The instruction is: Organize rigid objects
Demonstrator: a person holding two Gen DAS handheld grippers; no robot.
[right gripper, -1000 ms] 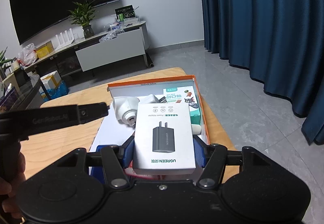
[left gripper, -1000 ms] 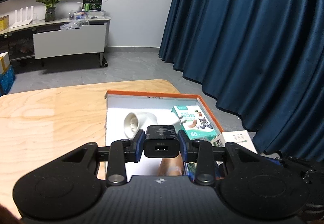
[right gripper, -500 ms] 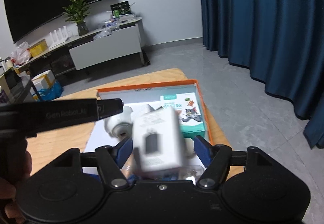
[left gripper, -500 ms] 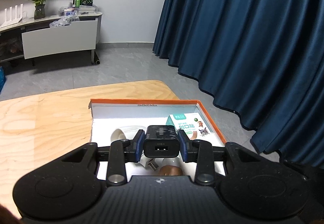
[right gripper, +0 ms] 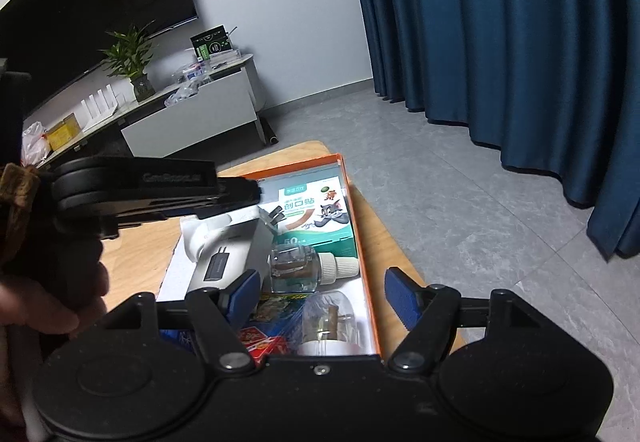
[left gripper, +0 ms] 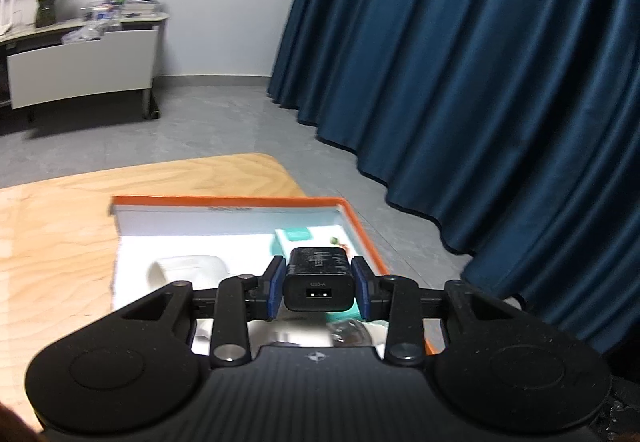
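My left gripper (left gripper: 319, 267) is shut on a black USB charger (left gripper: 319, 276), held over the orange-rimmed box (left gripper: 224, 200) on the wooden table (left gripper: 60, 226). In the right wrist view the left gripper (right gripper: 252, 196) reaches in from the left above the box. My right gripper (right gripper: 322, 288) hovers over the near end of the orange box (right gripper: 366, 254); its jaws are opening and grip nothing. The white charger carton (right gripper: 230, 254) lies inside the box, just beyond the left finger.
The box also holds a teal plaster pack (right gripper: 316, 218), a small glass bottle (right gripper: 298, 268), a second clear bottle (right gripper: 332, 322), red packs (right gripper: 264, 346) and a white round device (left gripper: 188, 270). A hand (right gripper: 40, 302) holds the left tool. Blue curtains hang at right.
My right gripper opened and let go of the white charger carton, which dropped into the box. My left gripper carried the black charger rightward over the box.
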